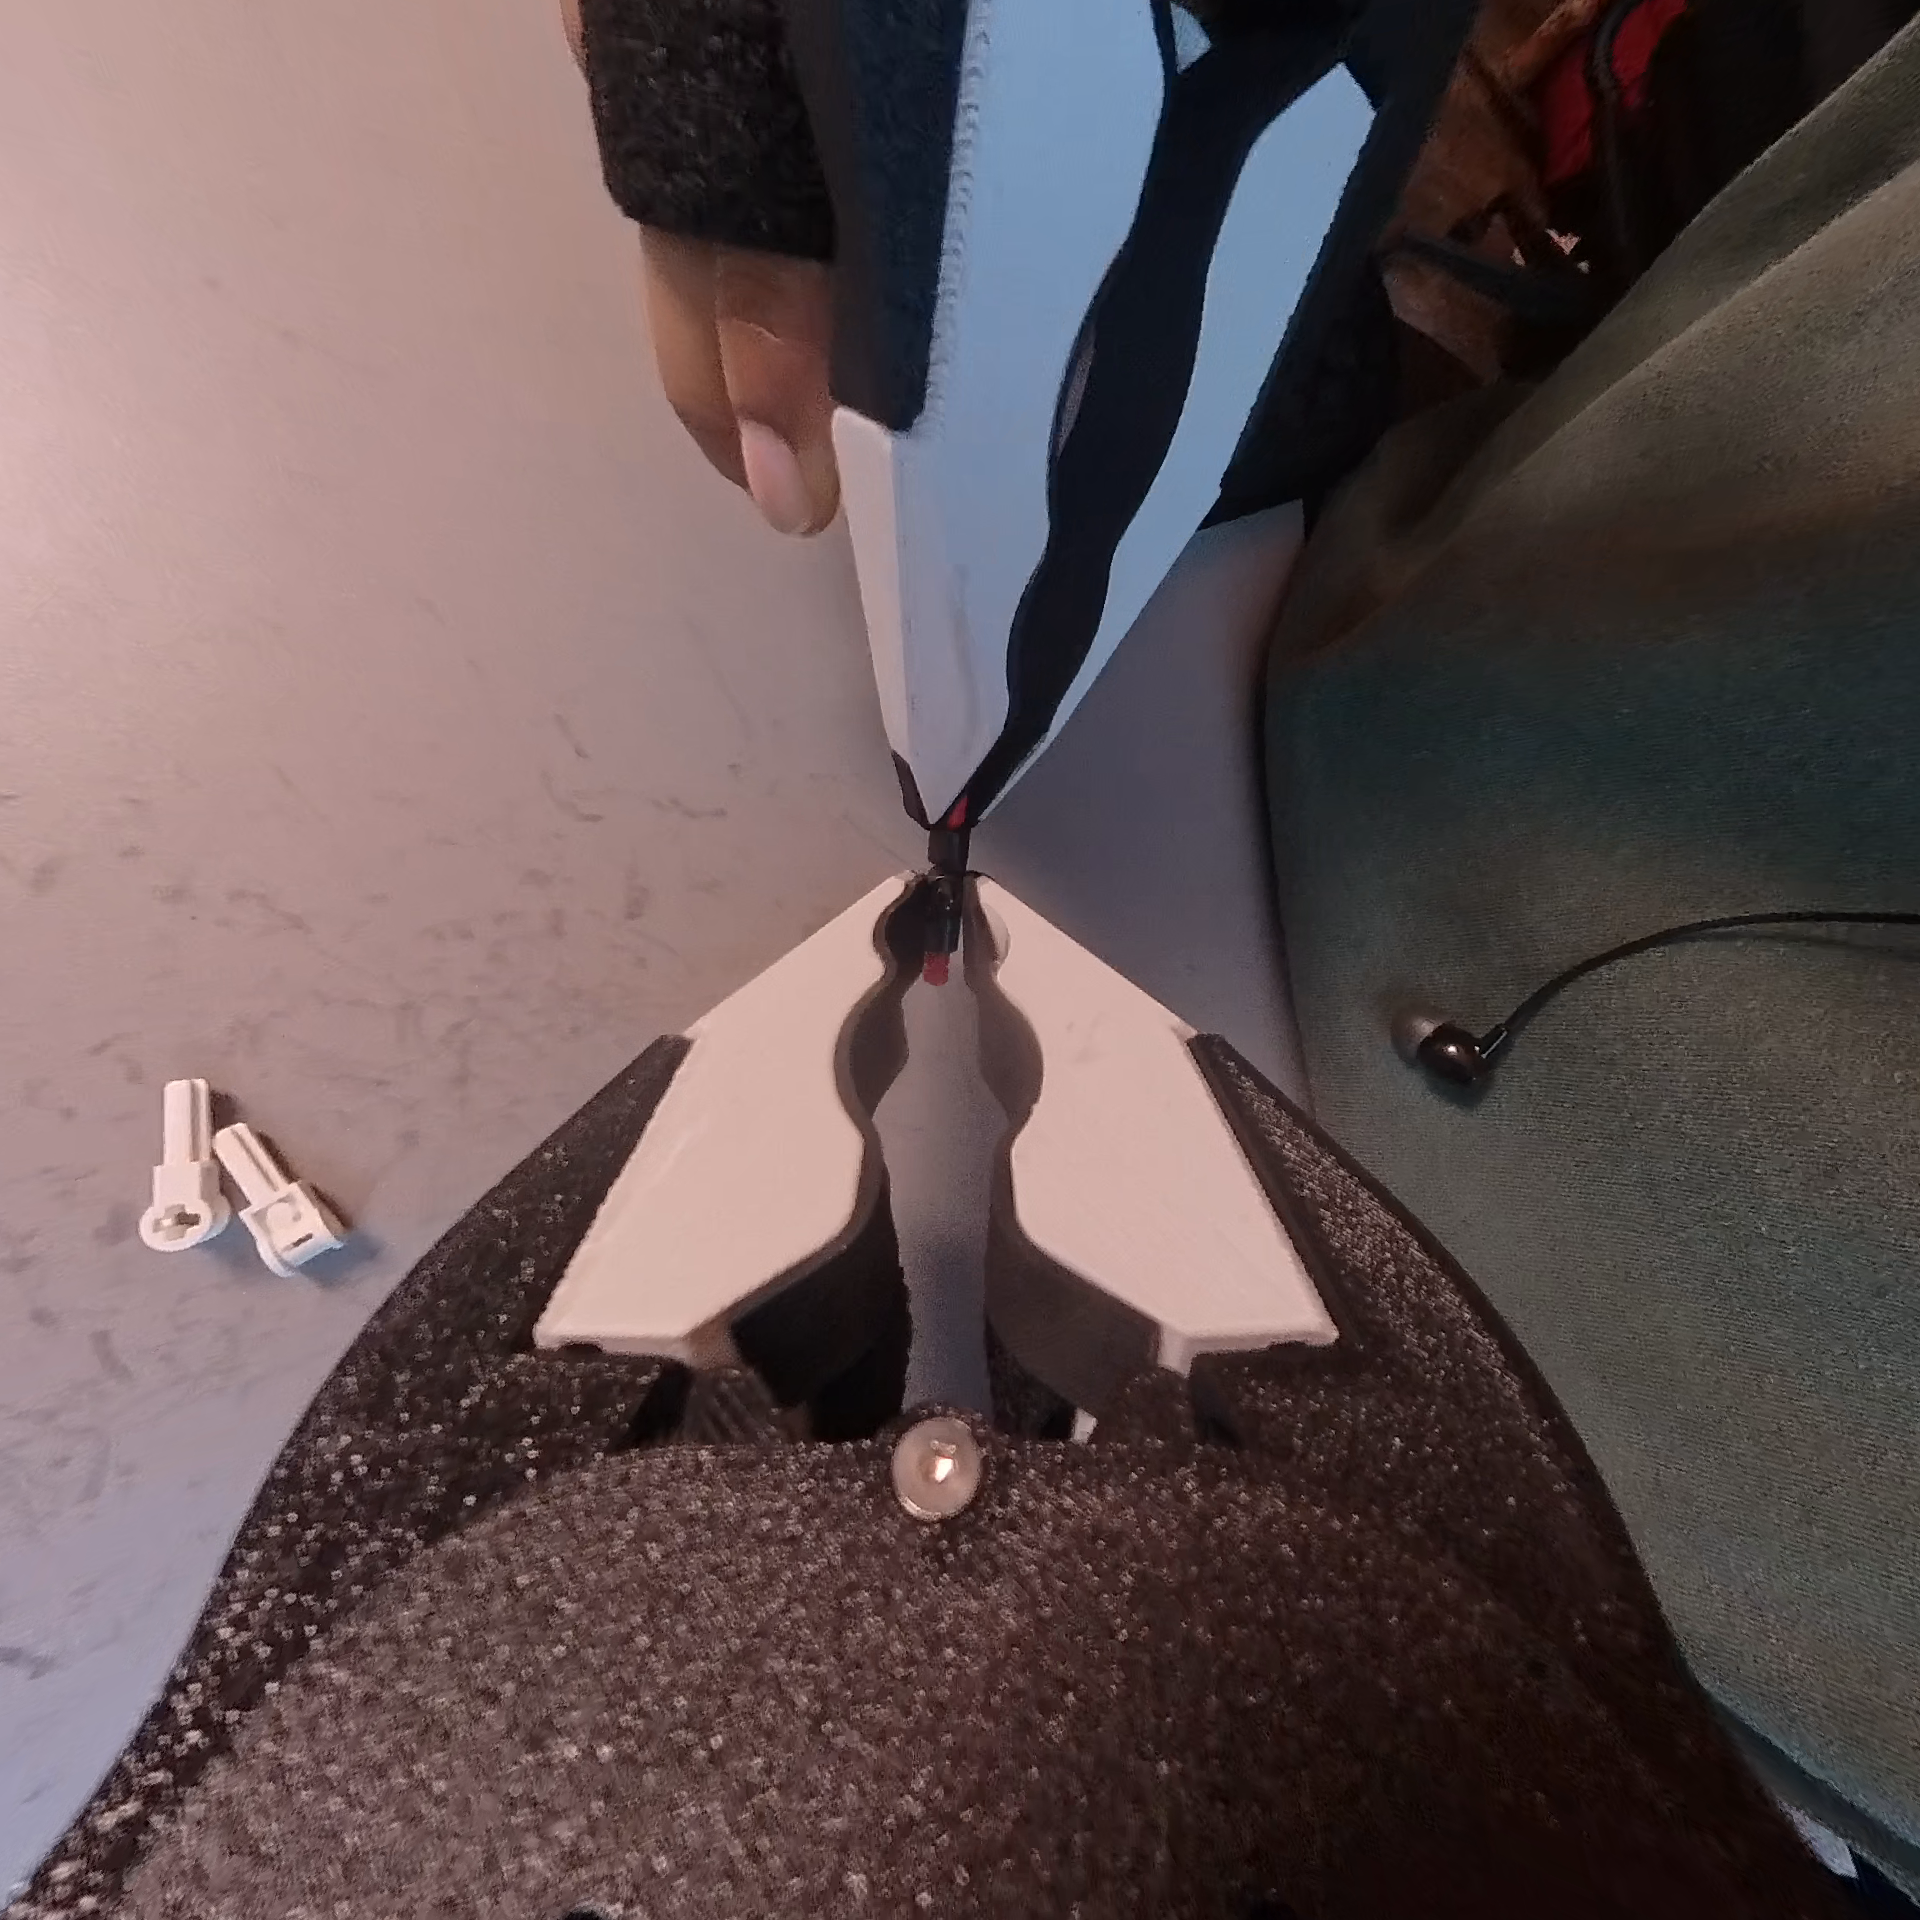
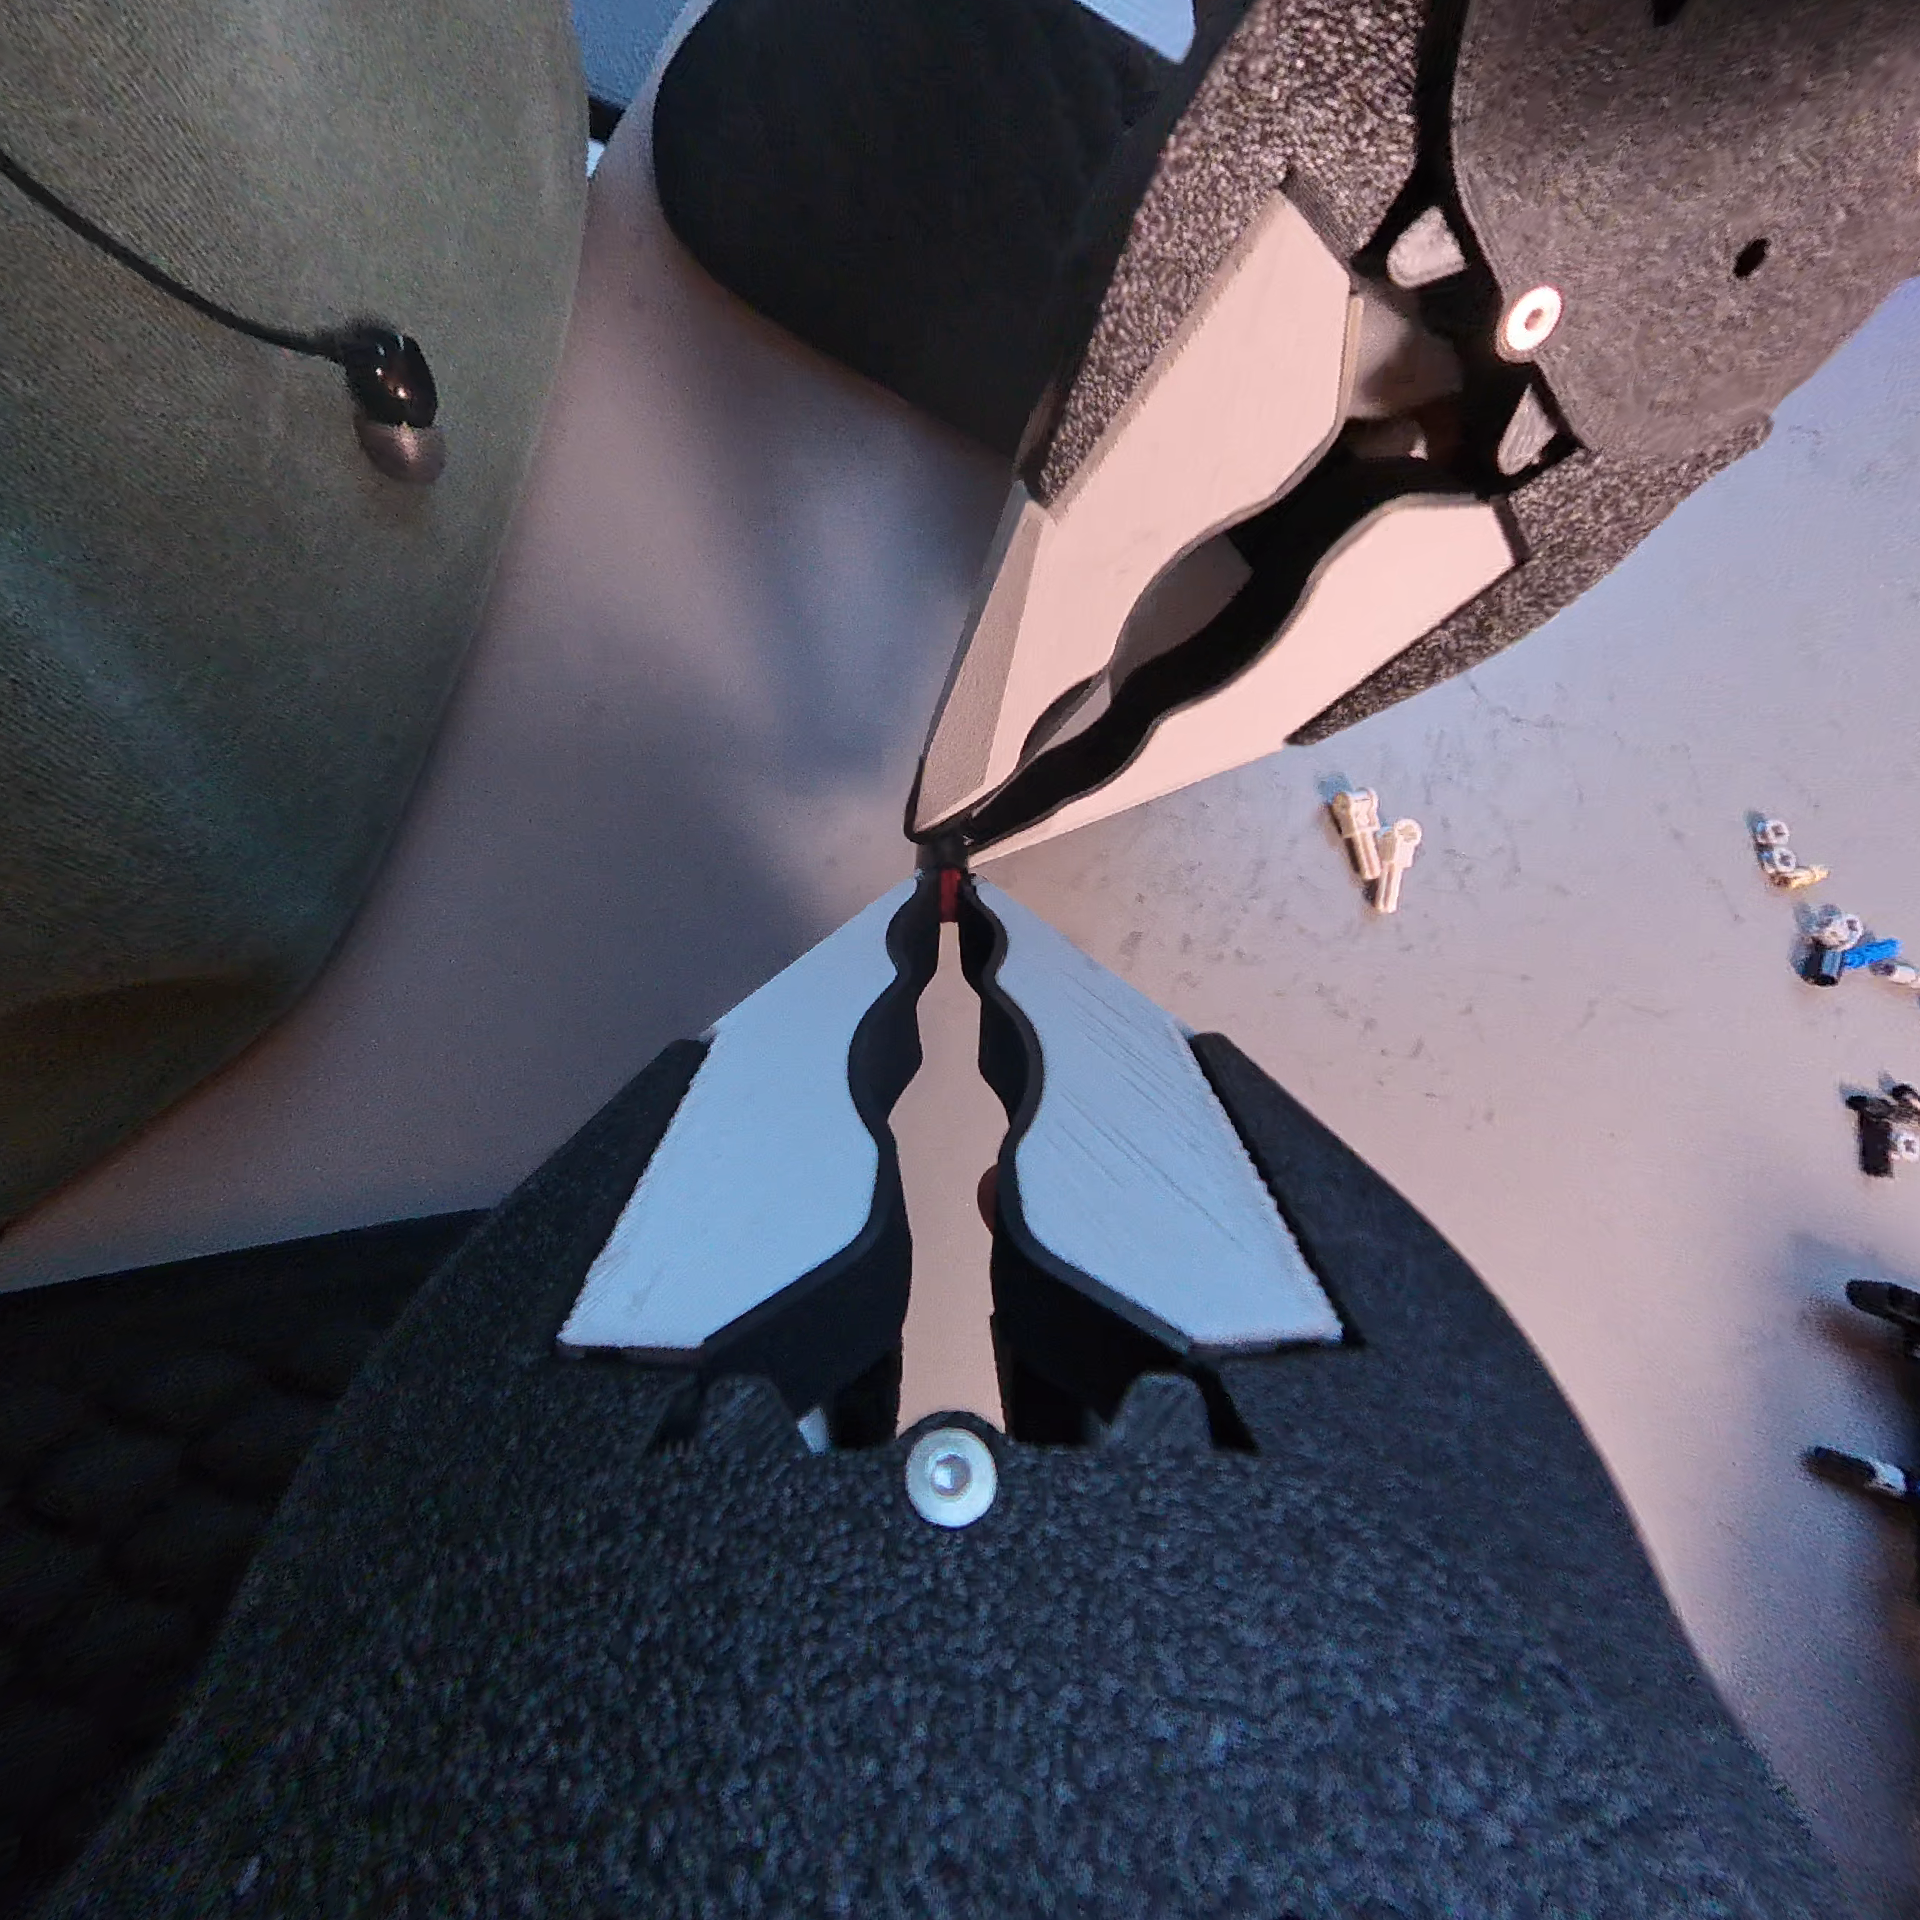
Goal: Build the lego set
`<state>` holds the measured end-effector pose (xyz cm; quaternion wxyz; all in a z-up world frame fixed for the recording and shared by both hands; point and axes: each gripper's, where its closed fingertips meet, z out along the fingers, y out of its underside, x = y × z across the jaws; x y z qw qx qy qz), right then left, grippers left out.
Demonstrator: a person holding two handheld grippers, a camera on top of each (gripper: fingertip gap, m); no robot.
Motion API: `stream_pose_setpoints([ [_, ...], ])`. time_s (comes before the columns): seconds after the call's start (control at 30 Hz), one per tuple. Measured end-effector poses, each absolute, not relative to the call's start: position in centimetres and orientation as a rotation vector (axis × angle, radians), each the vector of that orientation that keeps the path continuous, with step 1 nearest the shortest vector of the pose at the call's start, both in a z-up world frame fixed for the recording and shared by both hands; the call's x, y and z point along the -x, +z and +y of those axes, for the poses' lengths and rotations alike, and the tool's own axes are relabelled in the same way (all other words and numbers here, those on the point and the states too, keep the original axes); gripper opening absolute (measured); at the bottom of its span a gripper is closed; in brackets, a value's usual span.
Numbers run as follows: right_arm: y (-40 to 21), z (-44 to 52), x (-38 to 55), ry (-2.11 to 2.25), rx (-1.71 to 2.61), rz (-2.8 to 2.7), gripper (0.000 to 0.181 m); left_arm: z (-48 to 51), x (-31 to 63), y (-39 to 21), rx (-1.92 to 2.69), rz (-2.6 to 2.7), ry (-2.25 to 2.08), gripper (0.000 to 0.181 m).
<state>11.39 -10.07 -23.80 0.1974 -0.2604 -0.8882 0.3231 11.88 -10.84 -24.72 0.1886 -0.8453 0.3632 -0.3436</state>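
On the table (image 1: 312, 623), far left in the left wrist view, two pale grey lego pins (image 1: 237, 1184) lie side by side, touching, well apart from the grippers. Toward the middle, the left gripper (image 1: 943, 914) has its fingers drawn together on a small black and red lego piece (image 1: 938, 940), the red end showing between the tips. Right above it the right gripper (image 1: 940, 821) comes down from the top edge, its tips meeting the same small piece, with a hand (image 1: 748, 395) in a dark cuff on its body. Farther right, a grey-green fabric (image 1: 1610, 831) carries a black earbud (image 1: 1449, 1049) on a thin cable.

From the right wrist view, the fabric and earbud (image 2: 395, 384) sit at the left. At centre the right gripper (image 2: 945, 899) is closed on the red and black piece (image 2: 945, 891), tip to tip with the left gripper (image 2: 940, 836). At the right, the pale pins (image 2: 1371, 847) lie on the table (image 2: 1507, 1039), and beyond them small blue, black and grey lego parts (image 2: 1839, 951) are scattered toward the edge.
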Motion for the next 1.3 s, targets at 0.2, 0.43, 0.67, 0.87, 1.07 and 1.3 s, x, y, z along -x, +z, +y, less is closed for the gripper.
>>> stream_pose_setpoints([
  [0.2, -23.8, -10.2, -11.4, 0.945, 0.777, -2.426, 0.000, -10.8, -12.0, -24.8, 2.382, 1.005, -0.986, 0.001],
  [0.43, -23.2, -9.3, -11.1, 1.033, 0.937, -2.293, 0.003, -10.0, -11.5, -23.6, 2.337, 0.792, -1.137, 0.004],
  [0.67, -18.0, -6.2, -9.1, 0.912, 0.973, -1.862, 0.059, -6.8, -10.1, -17.2, 1.994, 0.299, -1.469, 0.004],
  [0.87, -16.3, -6.2, -7.7, 0.760, 0.875, -1.732, 0.052, -6.4, -10.7, -15.3, 1.861, 0.148, -1.612, 0.004],
  [1.07, -15.6, -6.3, -7.8, 0.692, 0.802, -1.746, 0.045, -6.8, -10.8, -14.5, 1.825, 0.085, -1.663, 0.004],
  [1.3, -15.9, -7.1, -8.1, 0.619, 0.705, -1.794, 0.040, -7.4, -11.0, -14.8, 1.839, 0.049, -1.700, 0.005],
])
